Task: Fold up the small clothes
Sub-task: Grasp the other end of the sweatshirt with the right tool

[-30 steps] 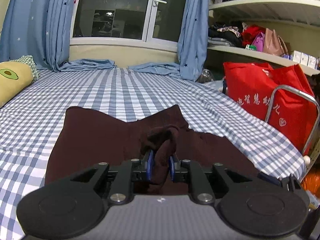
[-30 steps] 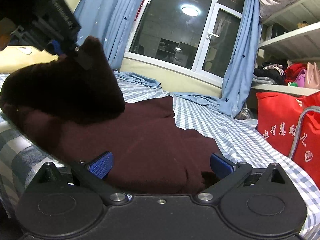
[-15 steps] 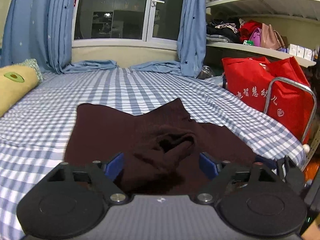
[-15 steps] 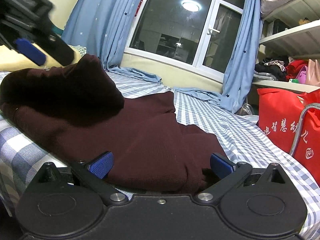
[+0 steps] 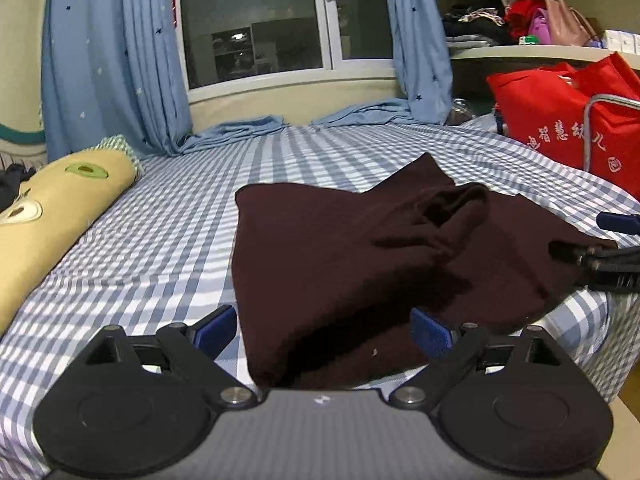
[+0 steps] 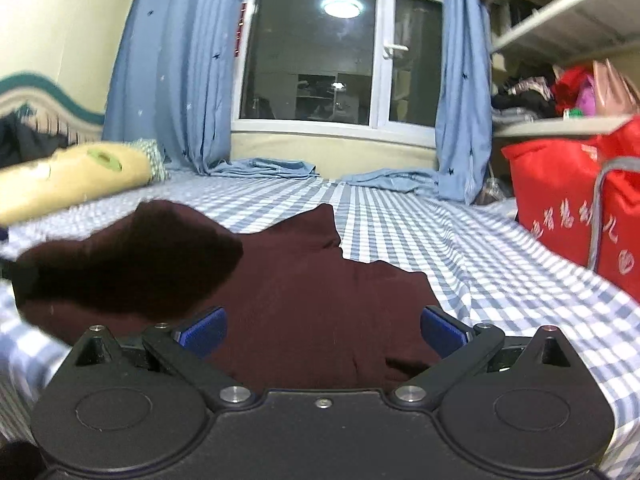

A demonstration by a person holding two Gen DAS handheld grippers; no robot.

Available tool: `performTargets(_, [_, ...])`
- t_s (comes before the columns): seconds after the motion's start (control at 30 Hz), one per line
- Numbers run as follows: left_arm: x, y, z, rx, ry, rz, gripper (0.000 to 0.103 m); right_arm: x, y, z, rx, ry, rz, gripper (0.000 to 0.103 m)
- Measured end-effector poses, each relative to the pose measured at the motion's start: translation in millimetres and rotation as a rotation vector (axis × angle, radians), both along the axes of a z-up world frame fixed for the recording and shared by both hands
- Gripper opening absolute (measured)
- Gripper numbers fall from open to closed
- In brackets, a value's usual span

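We hold both grippers low and level over the bed (image 5: 168,216). Left gripper (image 5: 325,330) jaws wide, straddling the near corner of the maroon garment (image 5: 340,264). Right gripper (image 6: 322,330) jaws wide, garment (image 6: 312,300) between them, ungripped. Left view alone shows the right gripper's tips at the garment's right edge.

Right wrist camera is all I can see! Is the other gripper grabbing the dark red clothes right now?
Observer: No. The left gripper is open, its blue pads wide apart. The near edge of the dark red garment lies between them, unpinched.
Operator: What's that big lump on my left?
Observer: From the left wrist view it's a crumpled fold of the same garment, resting on the flat part.
Operator: Can you see my gripper?
Observer: Yes. The right gripper pokes in at the garment's side nearest the edge of the checked sheet.
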State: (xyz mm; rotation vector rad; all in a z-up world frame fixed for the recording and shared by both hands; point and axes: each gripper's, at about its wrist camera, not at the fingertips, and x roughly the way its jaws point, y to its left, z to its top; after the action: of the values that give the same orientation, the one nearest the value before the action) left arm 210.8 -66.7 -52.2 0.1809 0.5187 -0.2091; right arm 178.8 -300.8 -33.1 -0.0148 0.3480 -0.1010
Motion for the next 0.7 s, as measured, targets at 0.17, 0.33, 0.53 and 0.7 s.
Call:
performTargets(0.17, [4,3,-6,0.033,-0.005,0.005,0.096,21,-17,9,0.246,0.017,0.057,0.103])
performTargets(0.33, [11,6,-10,0.037,0.000,0.007,0.097,70,-26,12,0.491,0.090,0.150,0.103])
performTargets(0.53, [20,5,-12,0.052,-0.003,-0.008,0.094,131,-25,11,0.726,0.189,0.199,0.103])
performTargets(0.7, [26,4,-10,0.041,0.001,-0.026,0.073,147,-24,17,0.833,0.171,0.234,0.103])
